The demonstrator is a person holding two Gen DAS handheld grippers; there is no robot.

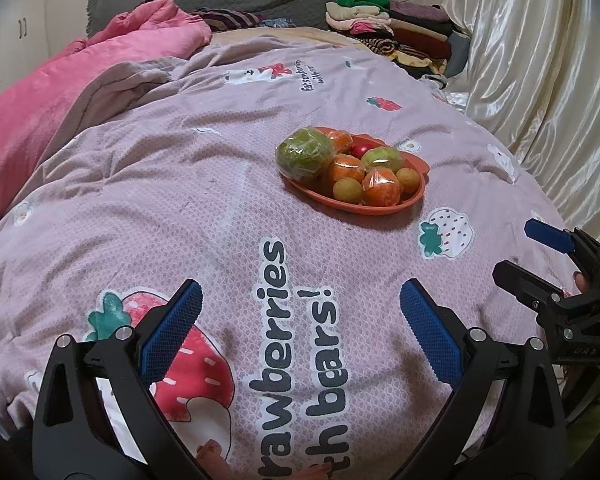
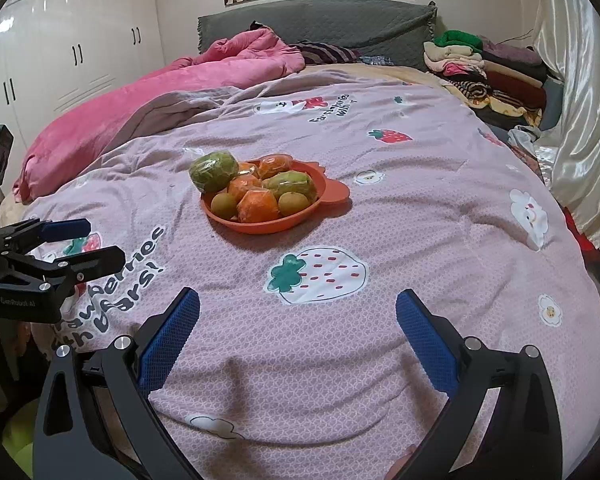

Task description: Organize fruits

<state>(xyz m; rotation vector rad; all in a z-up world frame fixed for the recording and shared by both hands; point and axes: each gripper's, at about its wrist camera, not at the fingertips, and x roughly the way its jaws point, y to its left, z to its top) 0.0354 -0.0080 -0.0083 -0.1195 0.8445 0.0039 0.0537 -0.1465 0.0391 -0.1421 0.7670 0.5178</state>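
an orange plate (image 1: 414,196) is seen on a mauve quilt (image 1: 204,208) spread over a bed, a little beyond both grippers. fruit is heaped on it. a large green fruit (image 1: 303,154) in clear wrap is perched at the plate's far-left rim and partly overhangs it. a second wrapped green fruit (image 1: 382,159) is set nearer the middle. wrapped oranges (image 1: 381,187) are packed between and in front of the green ones, and two small brownish-green round fruits (image 1: 347,190) are placed at the near side, one on each flank of the front orange. a small red fruit (image 1: 359,149) is glimpsed behind, mostly hidden. the plate is also shown in the right wrist view (image 2: 220,216), with a tab-shaped handle on its right side.

the left gripper (image 1: 300,308) is held low over the quilt's printed lettering, its jaws spread wide with nothing between them. the right gripper (image 2: 298,312) is held over a printed strawberry, its jaws likewise spread wide and empty. neither gripper is in touch with the plate or fruit. each gripper is caught at the edge of the other's view.

a pink blanket (image 2: 148,96) is bunched at the far left of the bed, folded clothes (image 2: 488,68) are stacked at the far right by a curtain (image 2: 580,120), and a white wardrobe (image 2: 60,60) is seen on the left wall.
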